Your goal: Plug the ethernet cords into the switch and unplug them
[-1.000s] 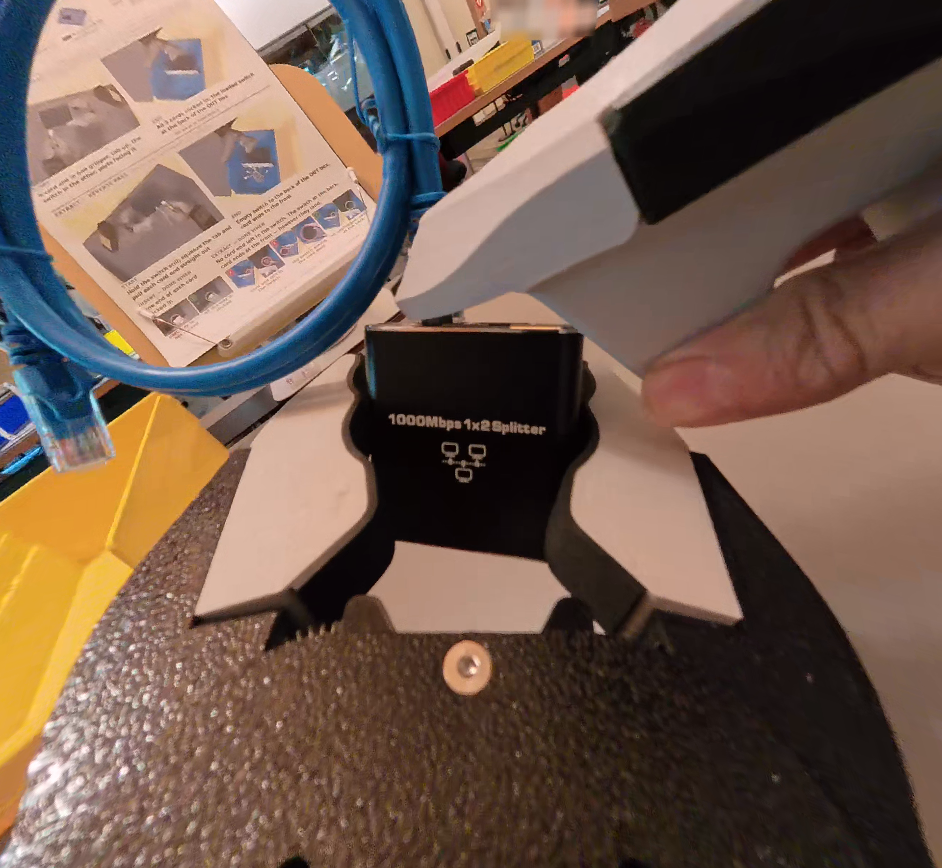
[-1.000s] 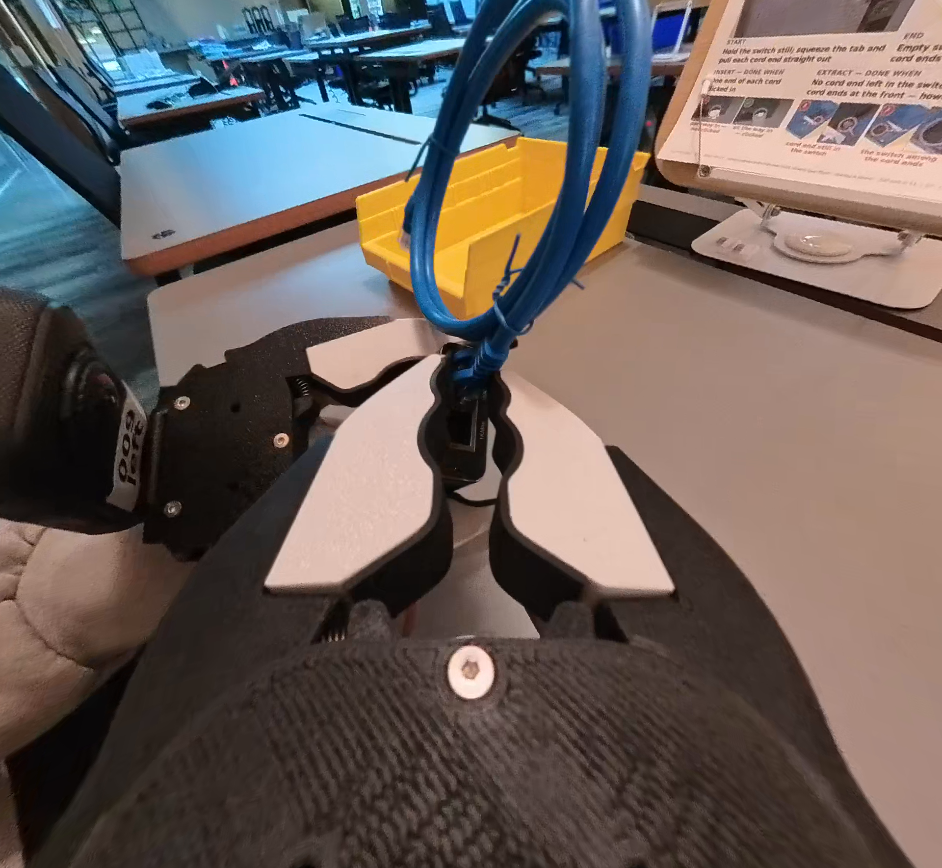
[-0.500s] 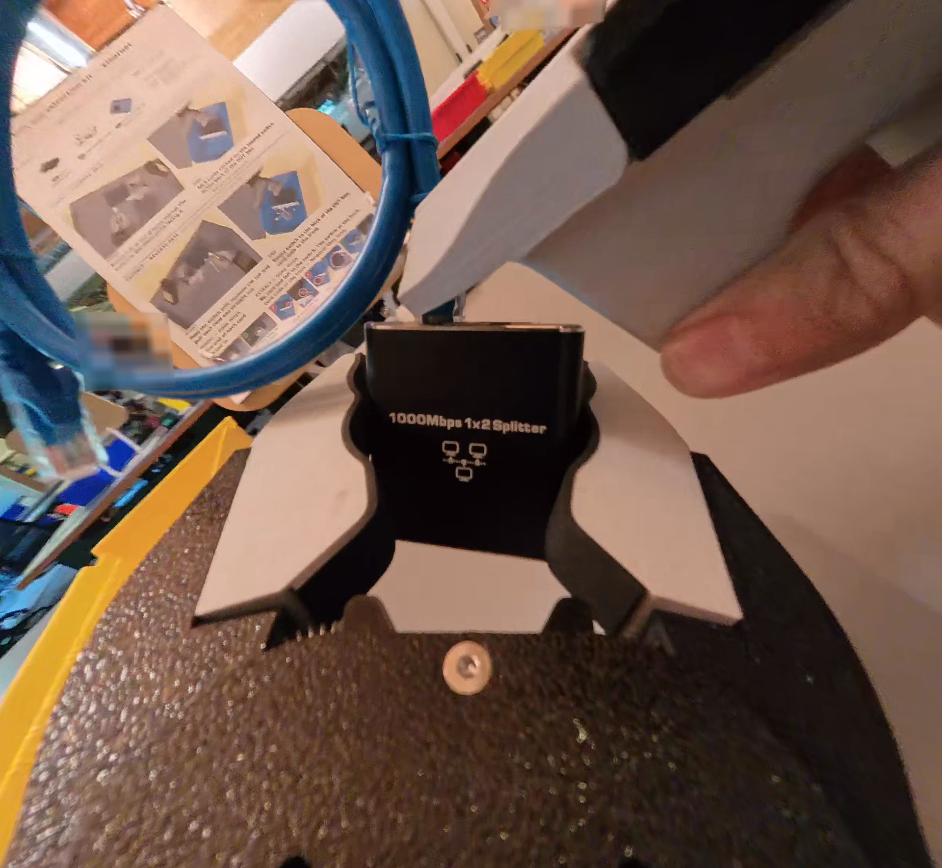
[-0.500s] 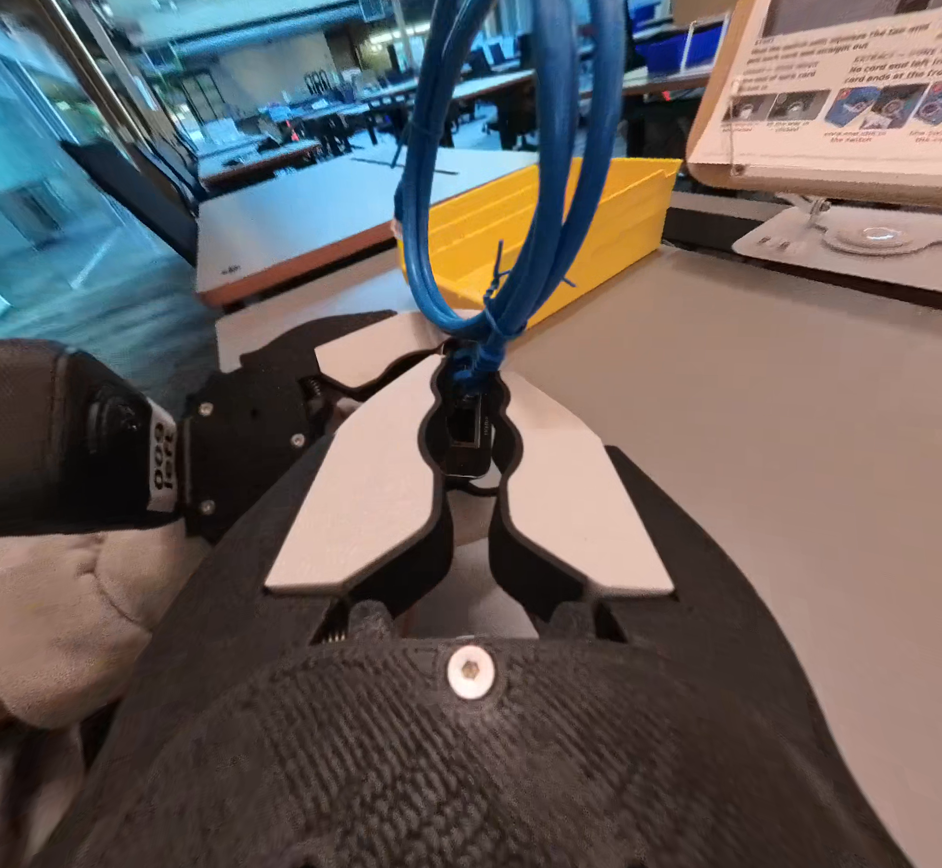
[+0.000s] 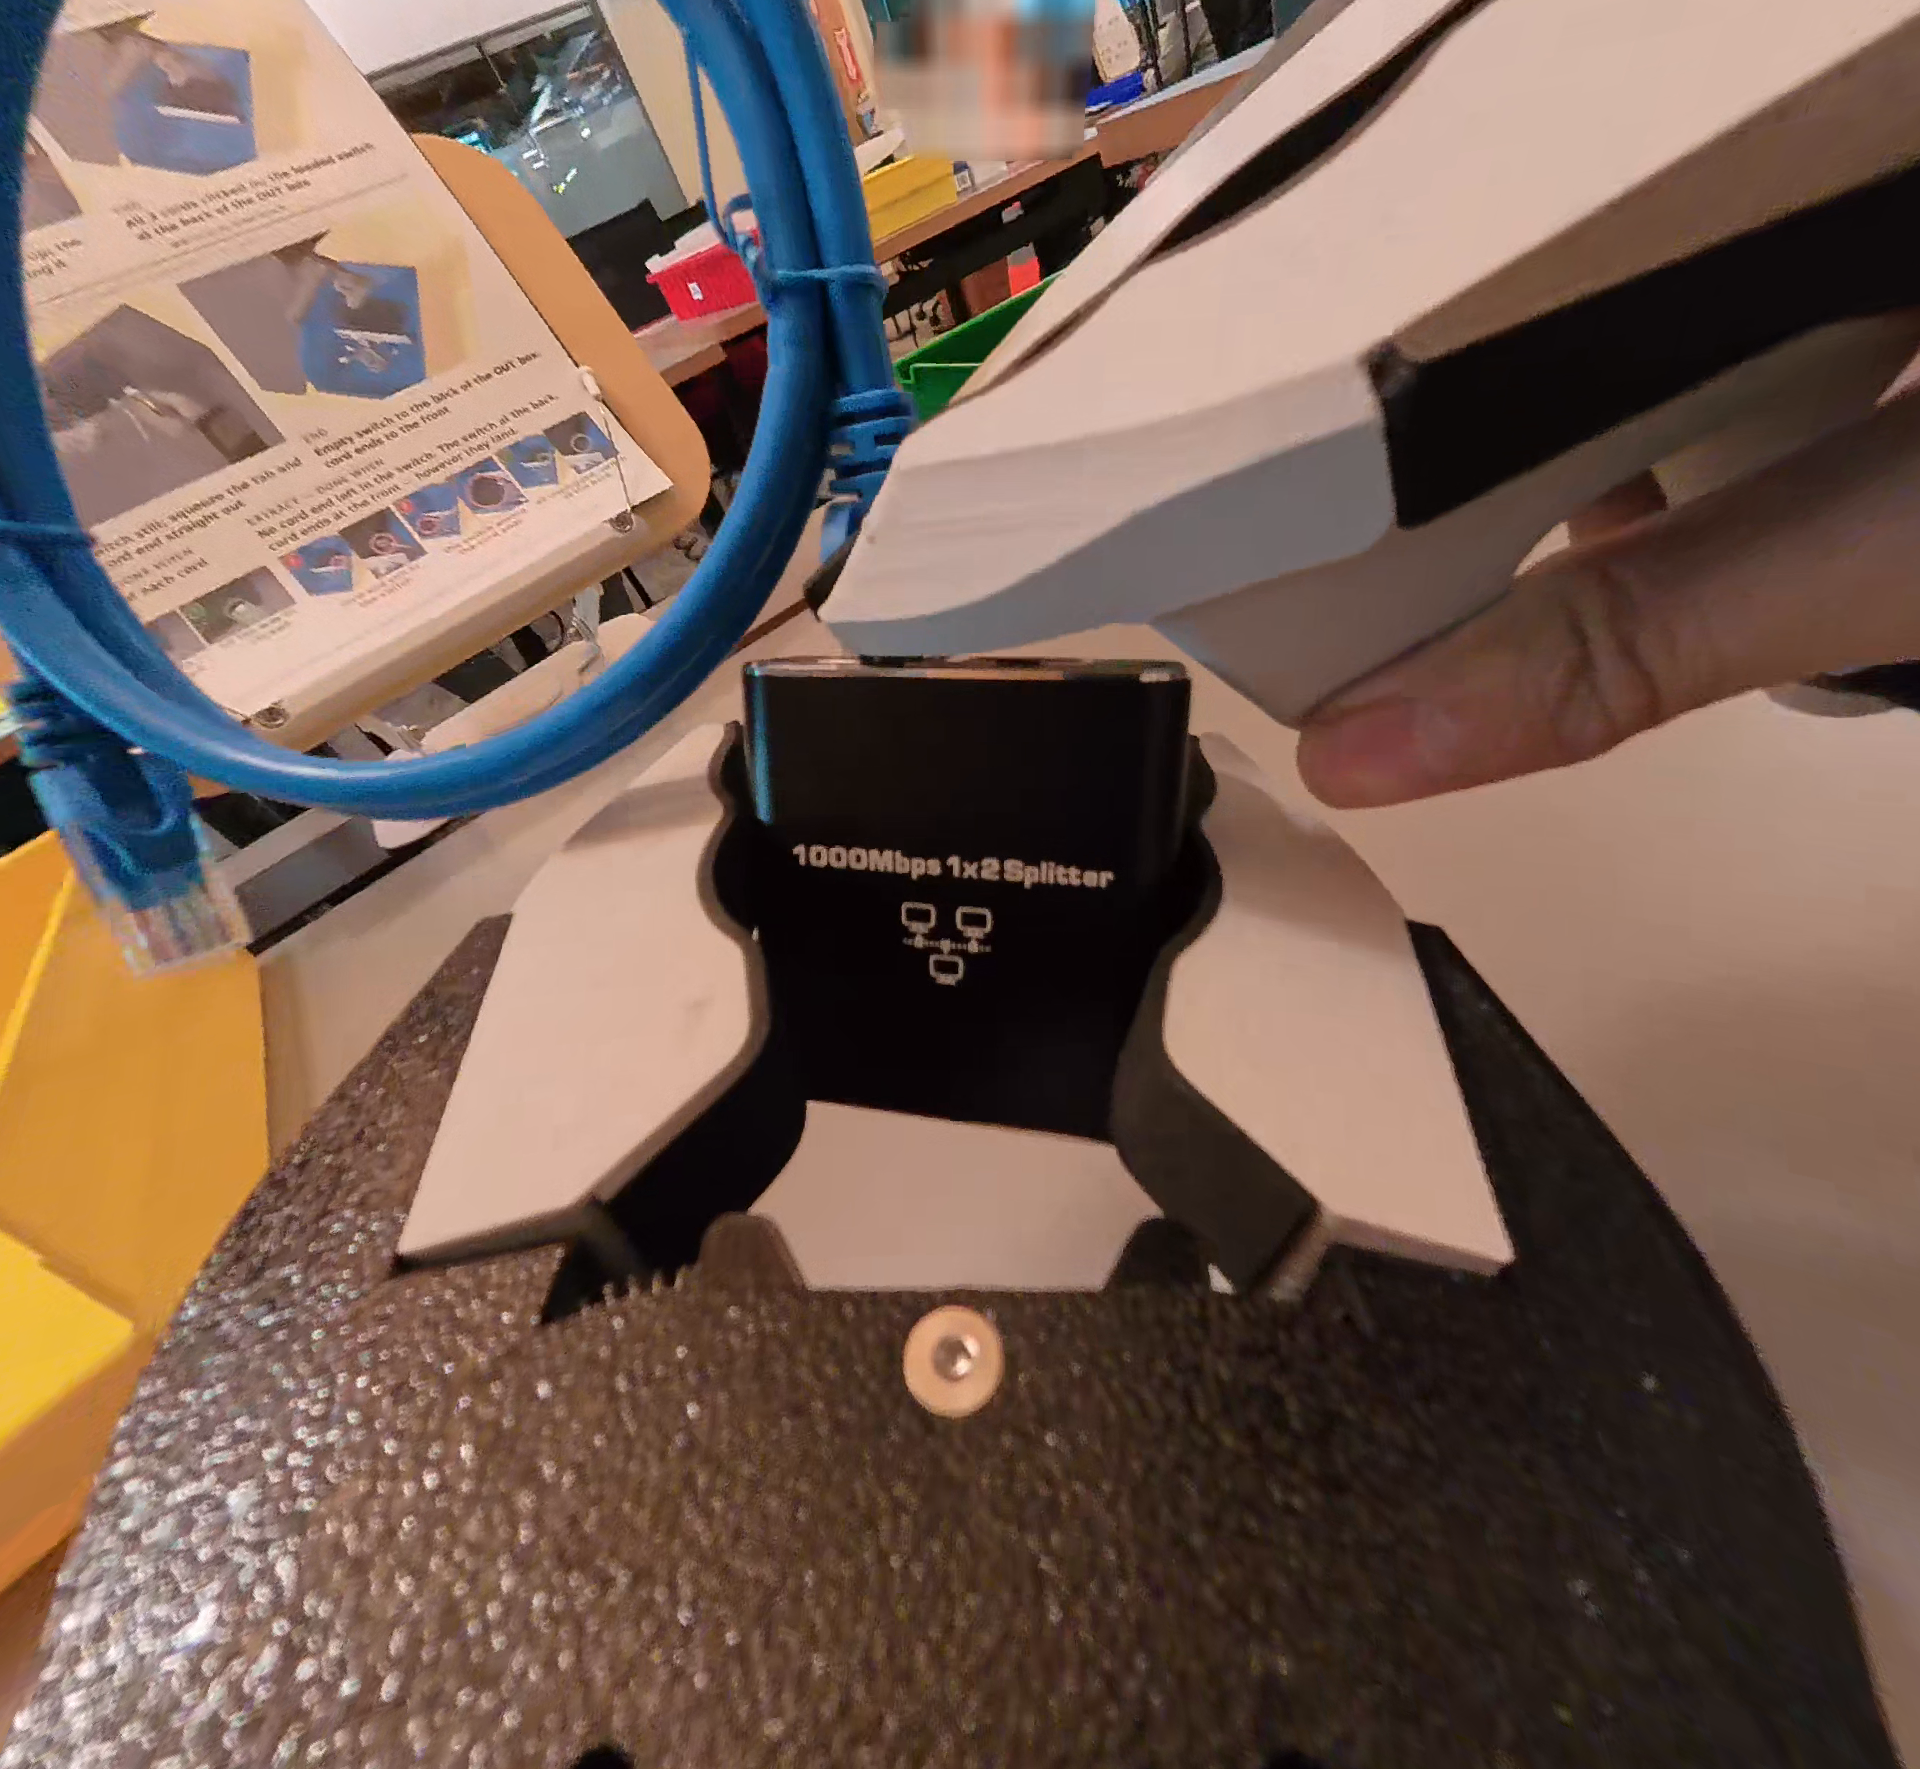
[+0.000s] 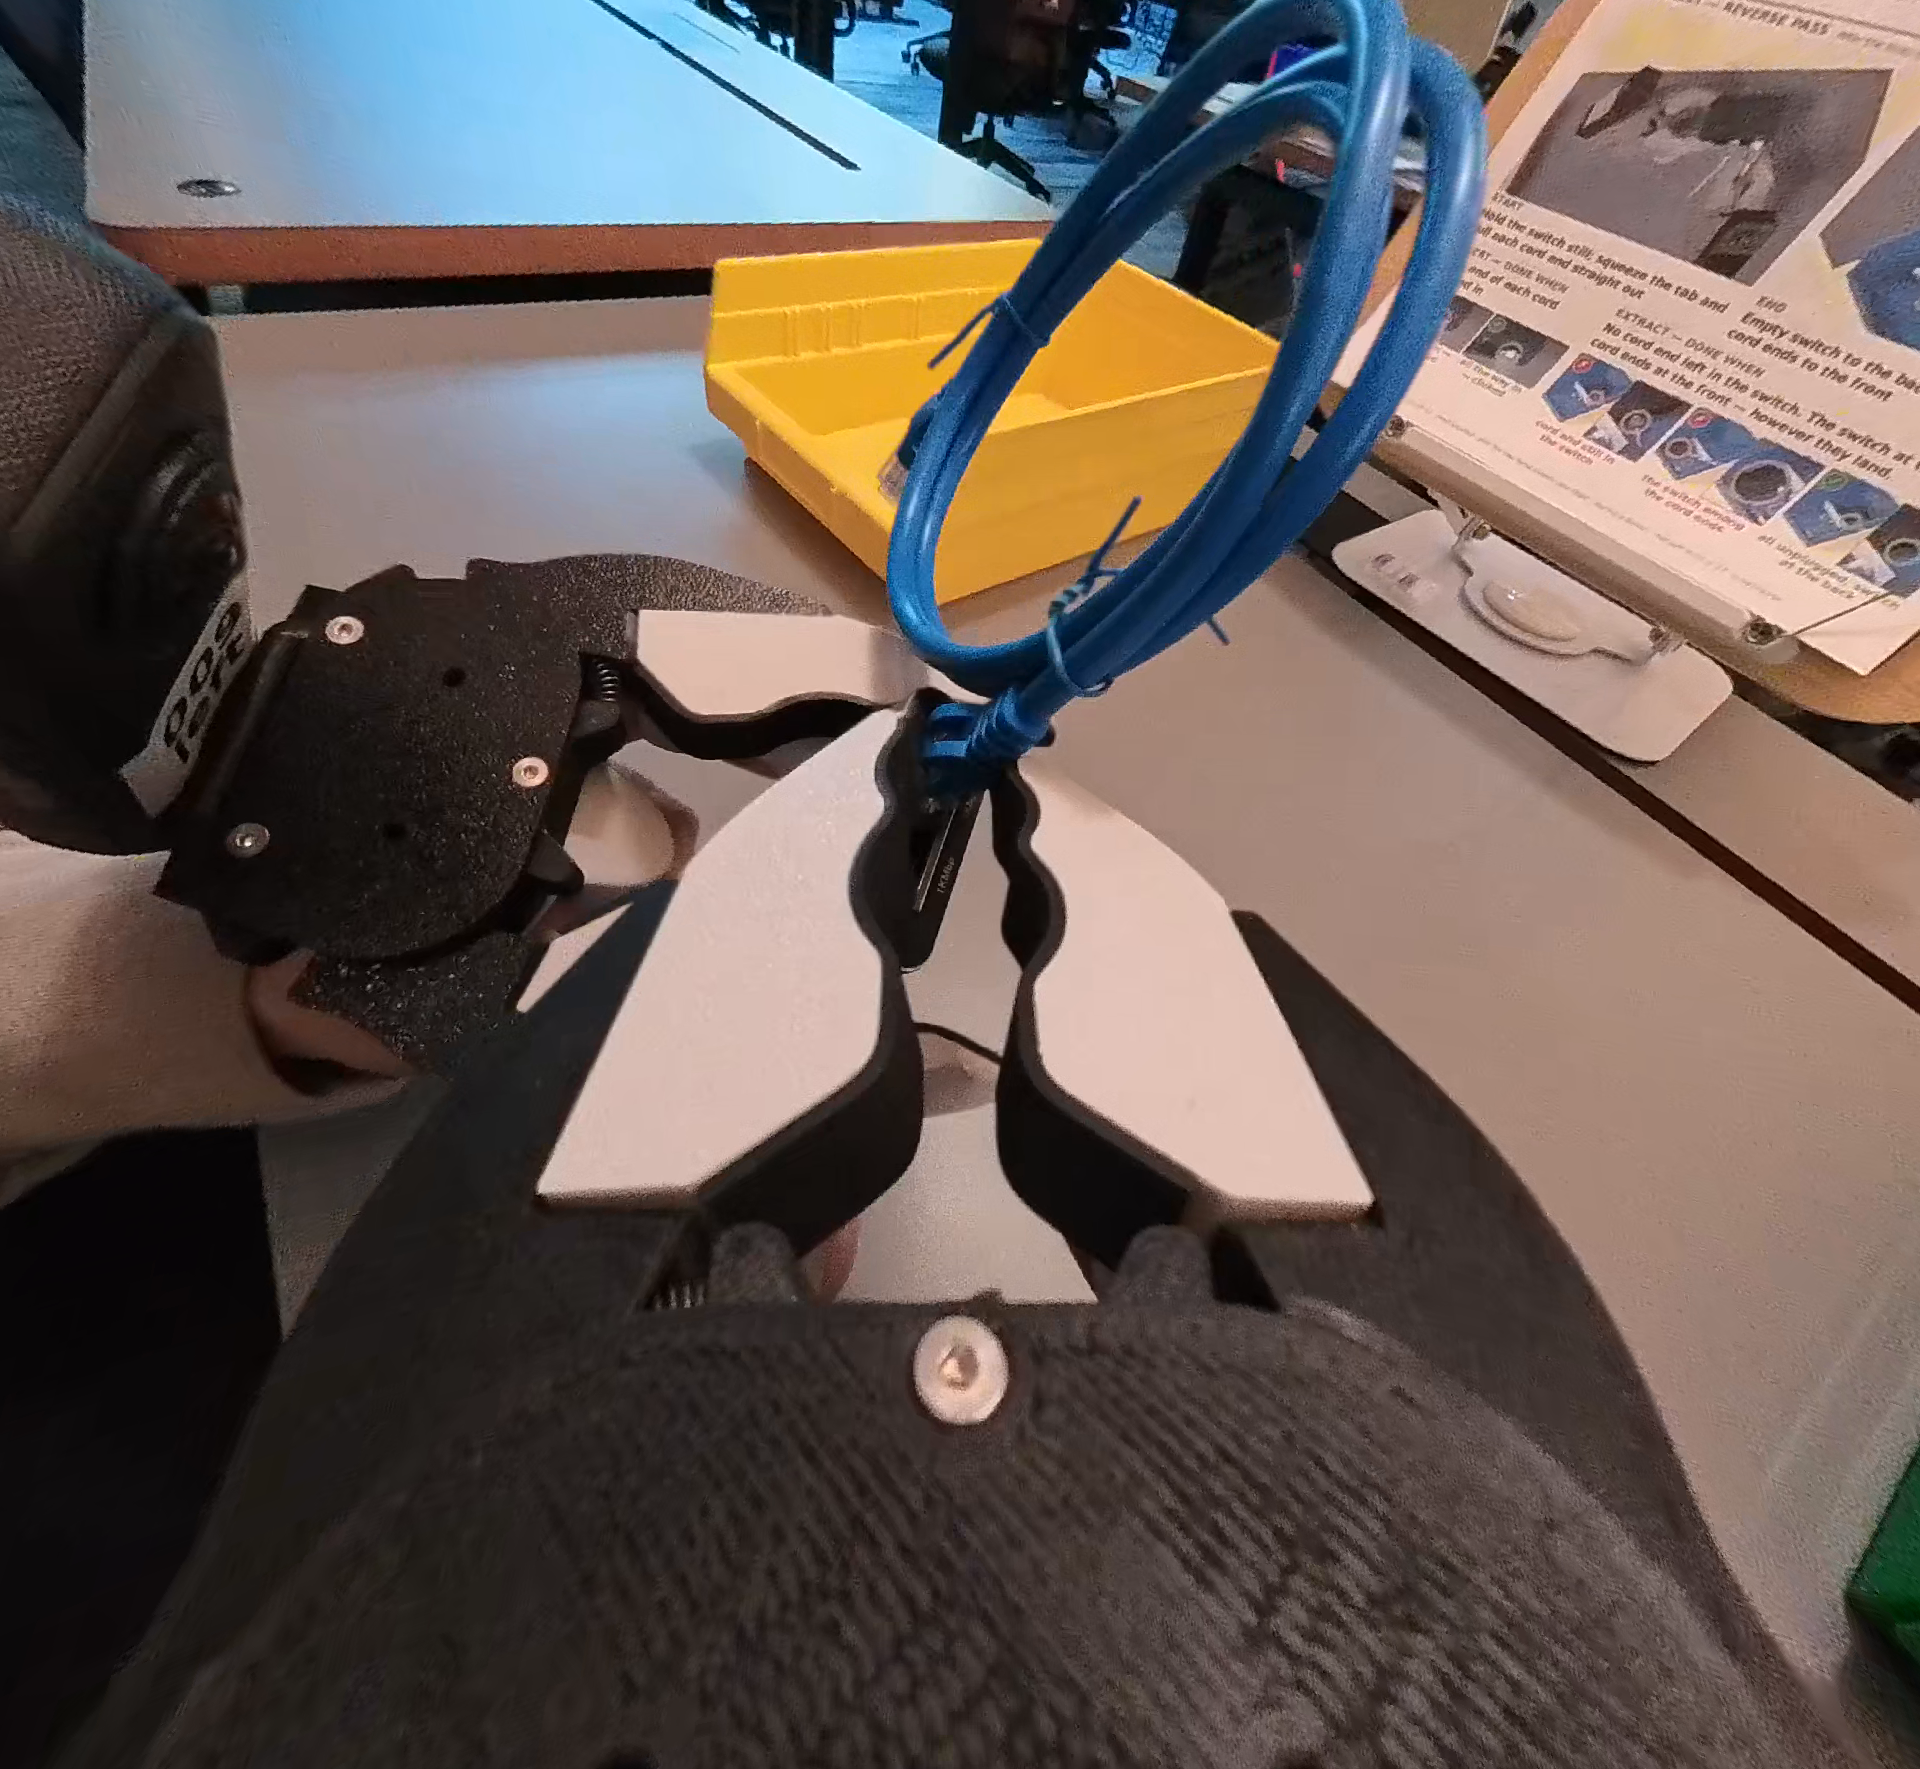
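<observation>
My left gripper (image 5: 966, 753) is shut on the black switch (image 5: 956, 940), gripping its two sides. My right gripper (image 5: 1091, 493) comes in from the upper right, its tips at the switch's far end. In the right wrist view my right gripper (image 6: 956, 774) is shut on the plug end of the blue ethernet cord (image 6: 977, 732). The plug meets the switch (image 6: 940, 878), seen edge-on between the fingers; how deep it sits is hidden. The tied cord coil (image 6: 1195, 369) stands up from the plug. Its free plug (image 5: 145, 898) hangs at the left.
A yellow bin (image 6: 987, 410) stands on the grey table (image 6: 1455, 940) beyond the grippers. An instruction sheet on a stand (image 6: 1714, 265) is at the right rear. A green object (image 6: 1886, 1594) sits at the right edge. A thumb (image 5: 1507, 680) presses the right gripper. Left tips to right tips: about 4 cm.
Both grippers have turned together with the switch and cord still held. The background has shifted and the coil now leans right in the right wrist view. Neither grip has changed.
</observation>
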